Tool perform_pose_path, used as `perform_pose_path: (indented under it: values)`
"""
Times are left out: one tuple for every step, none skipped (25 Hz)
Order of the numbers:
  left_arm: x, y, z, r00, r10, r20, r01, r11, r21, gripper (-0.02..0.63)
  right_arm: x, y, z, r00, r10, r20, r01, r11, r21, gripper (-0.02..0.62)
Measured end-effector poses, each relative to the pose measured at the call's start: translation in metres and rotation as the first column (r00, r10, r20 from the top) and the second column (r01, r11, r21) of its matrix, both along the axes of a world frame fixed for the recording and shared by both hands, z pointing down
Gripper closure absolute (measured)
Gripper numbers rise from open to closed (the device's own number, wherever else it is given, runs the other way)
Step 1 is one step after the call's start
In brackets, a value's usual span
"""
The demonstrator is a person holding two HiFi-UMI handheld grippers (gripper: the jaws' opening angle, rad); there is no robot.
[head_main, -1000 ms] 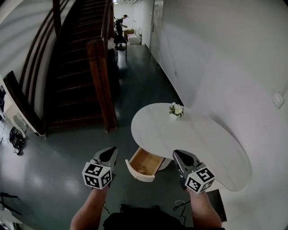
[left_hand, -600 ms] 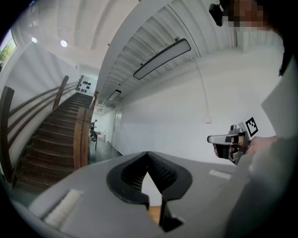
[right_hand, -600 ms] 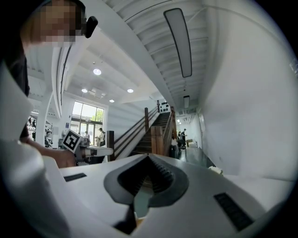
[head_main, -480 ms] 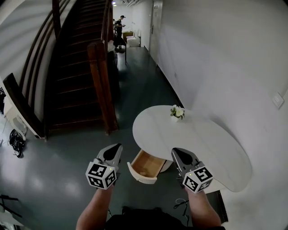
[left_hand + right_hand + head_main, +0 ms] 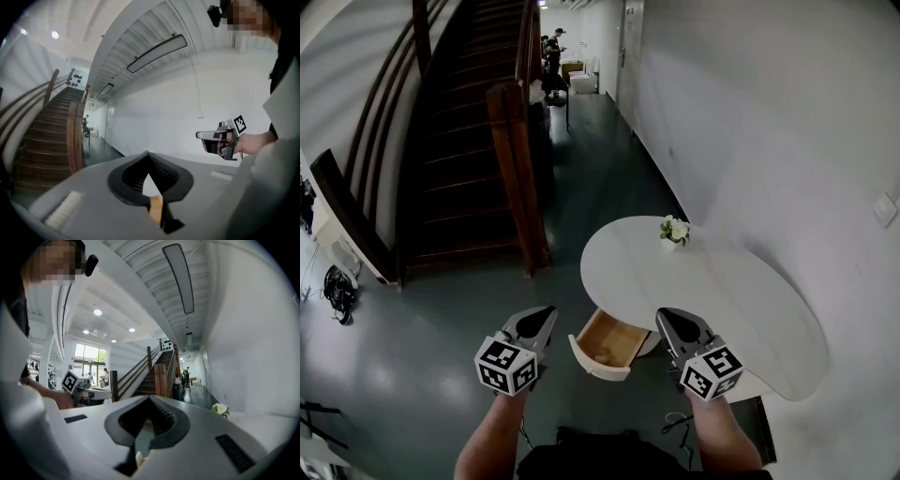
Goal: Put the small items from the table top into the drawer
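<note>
A white oval table (image 5: 722, 291) stands against the wall with its wooden drawer (image 5: 598, 368) pulled open toward me. I cannot make out what lies inside the drawer. On the table top only a small pot of white flowers (image 5: 675, 230) shows, also seen as the flowers (image 5: 219, 409) in the right gripper view. My left gripper (image 5: 546, 312) hovers just left of the drawer, shut and holding nothing. My right gripper (image 5: 664, 317) hovers just right of the drawer at the table's near edge, shut and holding nothing. Each gripper view shows the other gripper: the right gripper (image 5: 202, 136) and the left gripper (image 5: 101, 392).
A dark wooden staircase with a newel post (image 5: 514, 178) rises to the left of the table. A white wall runs along the right. People (image 5: 555, 47) stand far down the corridor. A black object (image 5: 752, 427) lies on the dark floor by my right arm.
Both grippers stay shut on either side of the drawer. The left one has drifted slightly toward the drawer, and the view has shifted a little.
</note>
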State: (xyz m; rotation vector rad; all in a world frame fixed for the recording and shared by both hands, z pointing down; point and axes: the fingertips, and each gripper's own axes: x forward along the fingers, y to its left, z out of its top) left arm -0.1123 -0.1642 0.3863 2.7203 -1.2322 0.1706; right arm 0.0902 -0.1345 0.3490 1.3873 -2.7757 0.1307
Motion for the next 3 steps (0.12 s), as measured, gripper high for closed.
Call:
perform_pose_path:
  values:
    - [-0.0022, -0.0001, 0.0023, 1.0, -0.01, 0.008, 0.01, 1.0, -0.006, 0.595, -0.0009, 0.0006, 0.0002, 1.0, -0.002, 0.001, 0.002, 1.0, 0.0, 0.584]
    - [-0.0044, -0.0003, 0.0046, 1.0, -0.022, 0.018, 0.022, 1.0, -0.01, 0.595, -0.0016, 0.0011, 0.0006, 1.0, -0.003, 0.002, 0.003, 1.0, 0.001, 0.584]
    - [-0.0066, -0.0006, 0.0068, 0.999, -0.035, 0.029, 0.035, 0.999, -0.012, 0.595, -0.0022, 0.0017, 0.001, 1.0, -0.004, 0.003, 0.004, 1.0, 0.001, 0.584]
